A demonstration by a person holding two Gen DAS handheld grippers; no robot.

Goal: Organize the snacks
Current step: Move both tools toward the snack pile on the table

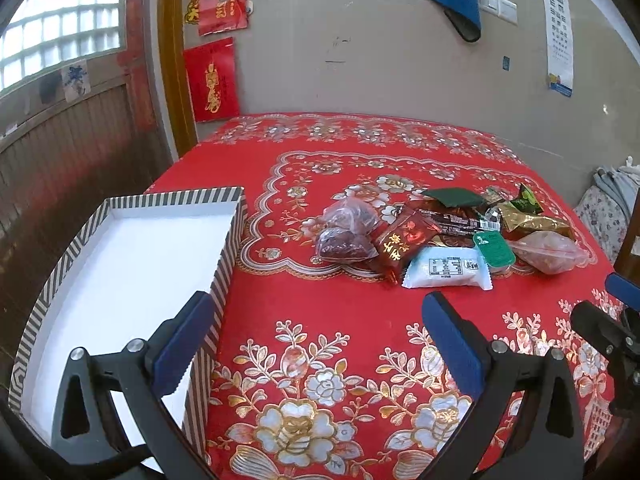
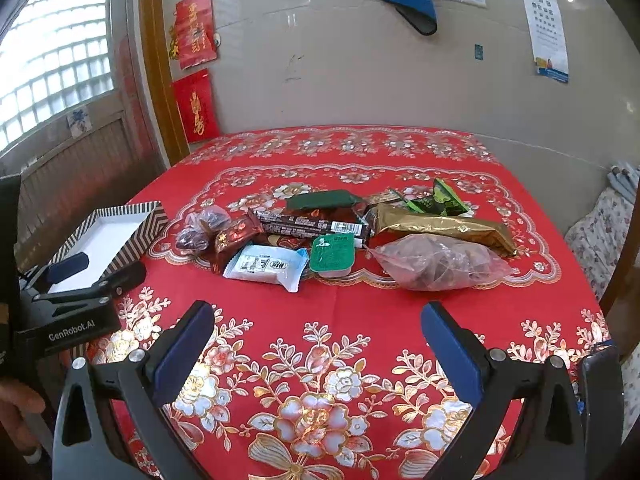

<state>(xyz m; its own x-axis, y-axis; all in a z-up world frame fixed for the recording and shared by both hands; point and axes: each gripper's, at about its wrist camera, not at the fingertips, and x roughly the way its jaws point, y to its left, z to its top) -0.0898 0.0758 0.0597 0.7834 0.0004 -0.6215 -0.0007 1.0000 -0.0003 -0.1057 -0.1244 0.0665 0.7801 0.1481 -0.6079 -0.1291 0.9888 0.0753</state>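
Note:
A heap of snacks lies mid-table: a white packet, a green-lidded cup, a red packet, a dark bar, a gold pack, a green pack and clear bags of dried fruit. The striped box with a white inside stands at the left, holding nothing. My left gripper is open, its left finger over the box's near wall. My right gripper is open above bare cloth in front of the heap.
A red floral tablecloth covers the table, which meets a tiled wall at the back. The right gripper's body shows at the left view's right edge; the left gripper's body and a hand show at the right view's left.

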